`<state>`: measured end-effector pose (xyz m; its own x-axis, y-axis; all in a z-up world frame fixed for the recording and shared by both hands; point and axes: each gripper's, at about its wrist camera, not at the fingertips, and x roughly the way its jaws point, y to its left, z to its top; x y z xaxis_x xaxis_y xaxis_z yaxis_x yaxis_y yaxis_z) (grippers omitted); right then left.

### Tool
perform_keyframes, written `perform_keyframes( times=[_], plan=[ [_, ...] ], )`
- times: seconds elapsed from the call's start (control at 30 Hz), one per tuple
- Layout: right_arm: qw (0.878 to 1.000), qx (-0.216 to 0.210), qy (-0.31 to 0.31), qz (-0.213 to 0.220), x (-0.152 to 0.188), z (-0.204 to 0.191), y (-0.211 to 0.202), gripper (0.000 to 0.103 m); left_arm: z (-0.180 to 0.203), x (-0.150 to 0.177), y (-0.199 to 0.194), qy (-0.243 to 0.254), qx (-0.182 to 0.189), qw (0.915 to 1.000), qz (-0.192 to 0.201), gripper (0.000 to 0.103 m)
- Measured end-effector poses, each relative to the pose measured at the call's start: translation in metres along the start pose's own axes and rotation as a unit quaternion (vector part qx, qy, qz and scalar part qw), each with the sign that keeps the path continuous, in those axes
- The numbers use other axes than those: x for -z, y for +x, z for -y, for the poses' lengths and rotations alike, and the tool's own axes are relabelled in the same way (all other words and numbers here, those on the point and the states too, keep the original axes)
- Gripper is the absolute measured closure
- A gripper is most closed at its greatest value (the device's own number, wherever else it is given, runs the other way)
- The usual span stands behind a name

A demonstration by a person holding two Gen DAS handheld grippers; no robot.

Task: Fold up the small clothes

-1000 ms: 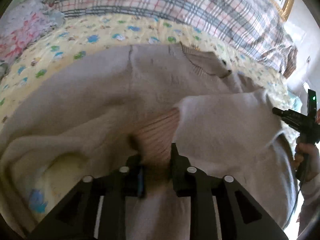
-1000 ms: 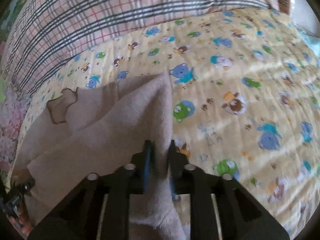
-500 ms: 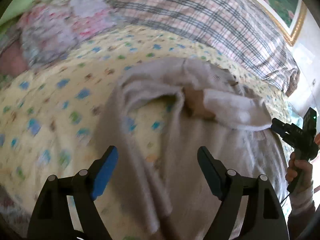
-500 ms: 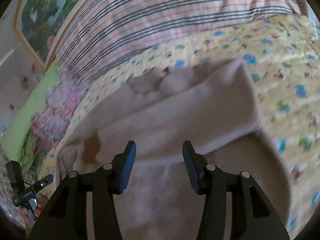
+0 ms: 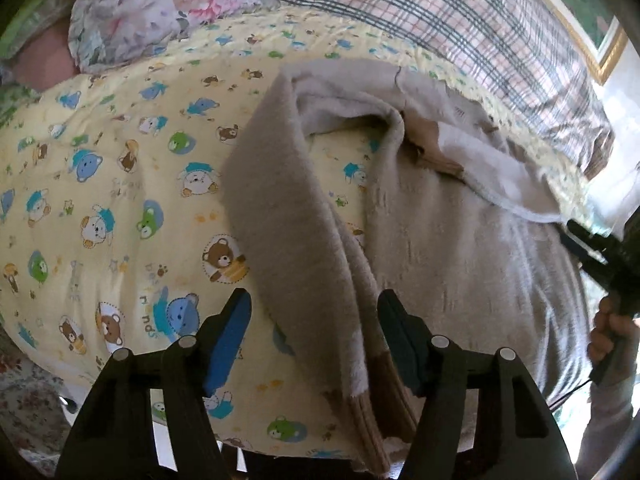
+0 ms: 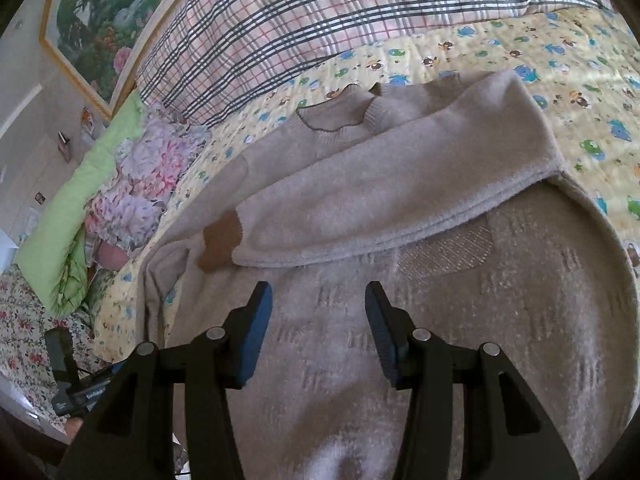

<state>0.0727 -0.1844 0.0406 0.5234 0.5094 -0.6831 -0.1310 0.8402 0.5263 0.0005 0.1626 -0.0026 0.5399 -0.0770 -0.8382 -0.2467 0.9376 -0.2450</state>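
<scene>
A small beige knit sweater [image 6: 400,208] lies on a yellow bear-print quilt [image 5: 100,200]. Its right sleeve is folded across the body, with the brown cuff [image 6: 220,244] at the left. In the left wrist view the other sleeve [image 5: 296,240] runs toward me, its brown cuff [image 5: 384,412] between my fingers' bases. My left gripper [image 5: 314,312] is open and empty around this sleeve. My right gripper [image 6: 318,304] is open and empty above the sweater's body [image 6: 440,320]. The right gripper also shows at the right edge of the left wrist view [image 5: 596,256].
A plaid blanket [image 6: 320,20] lies along the back of the bed. A floral cloth [image 6: 148,176] and a green pillow [image 6: 76,200] lie at the left. A framed painting [image 6: 96,12] hangs on the wall. The left gripper's body shows at the lower left [image 6: 76,388].
Both grippers were shut on the sleeves a second ago; both have opened and let go. The right sleeve now lies folded across the body. Both grippers have pulled back.
</scene>
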Motion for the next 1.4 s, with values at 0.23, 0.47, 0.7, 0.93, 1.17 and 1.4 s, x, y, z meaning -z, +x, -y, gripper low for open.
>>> perform_keyframes(
  times=[0.23, 0.47, 0.7, 0.93, 1.17, 1.4],
  plan=[
    [1.000, 0.000, 0.018, 0.004, 0.003, 0.006, -0.003, 0.053, 0.011, 0.007, 0.016, 0.039, -0.012, 0.9990, -0.018, 0.100],
    [0.999, -0.008, 0.024, 0.020, 0.001, 0.017, -0.018, 0.053, 0.071, -0.019, -0.032, 0.104, 0.021, 0.9925, 0.062, 0.102],
    [0.998, -0.011, 0.049, 0.033, -0.002, 0.039, -0.029, 0.053, 0.184, -0.083, -0.047, 0.189, 0.099, 0.9688, 0.125, 0.102],
    [0.996, 0.002, 0.078, 0.044, -0.008, 0.076, -0.043, 0.053, 0.298, -0.133, 0.028, 0.243, 0.144, 0.9540, 0.100, 0.102],
    [0.994, 0.026, 0.101, 0.044, -0.013, 0.110, -0.050, 0.053, 0.352, -0.139, 0.136, 0.264, 0.118, 0.9569, 0.030, 0.101],
    [0.994, 0.025, 0.097, 0.033, -0.019, 0.116, -0.036, 0.053, 0.334, -0.134, 0.151, 0.252, 0.131, 0.9589, 0.006, 0.095]
  ],
)
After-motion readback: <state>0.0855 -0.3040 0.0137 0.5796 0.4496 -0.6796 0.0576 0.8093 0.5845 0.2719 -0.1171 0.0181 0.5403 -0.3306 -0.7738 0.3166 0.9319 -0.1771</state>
